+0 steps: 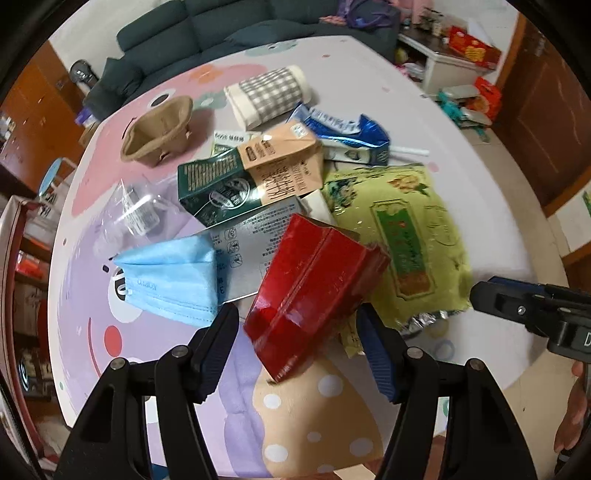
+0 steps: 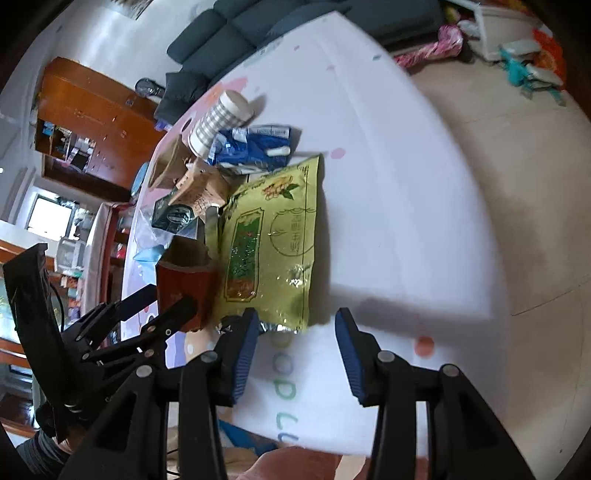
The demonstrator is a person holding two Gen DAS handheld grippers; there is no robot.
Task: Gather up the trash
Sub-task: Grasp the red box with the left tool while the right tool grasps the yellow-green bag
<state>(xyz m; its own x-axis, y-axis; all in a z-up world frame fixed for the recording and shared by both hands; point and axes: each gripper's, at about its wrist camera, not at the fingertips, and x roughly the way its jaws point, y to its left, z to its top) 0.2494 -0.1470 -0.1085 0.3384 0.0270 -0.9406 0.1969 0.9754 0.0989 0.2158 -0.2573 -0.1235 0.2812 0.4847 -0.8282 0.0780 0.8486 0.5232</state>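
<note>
Trash lies heaped on a round table with a pastel cartoon cloth (image 1: 295,406). A red box (image 1: 314,288) has its near end between the fingers of my left gripper (image 1: 295,325), which is open; the pads stand just off its sides. A yellow-green foil bag (image 2: 273,240) lies flat, its near edge between the tips of my open right gripper (image 2: 295,325). Behind are a blue face mask (image 1: 173,277), a grey box (image 1: 255,240), a green-and-tan carton (image 1: 251,177), a blue wrapper (image 1: 347,133) and a clear plastic bag (image 1: 136,210). In the right wrist view the left gripper (image 2: 168,297) straddles the red box (image 2: 184,280).
A brown fabric pouch (image 1: 159,129) stands open at the far left of the pile, and a checked roll (image 1: 273,92) lies behind it. A white straw (image 1: 410,151) lies beside the blue wrapper. A dark sofa (image 1: 221,26) stands beyond the table, and the table edge (image 2: 461,221) drops to tiled floor on the right.
</note>
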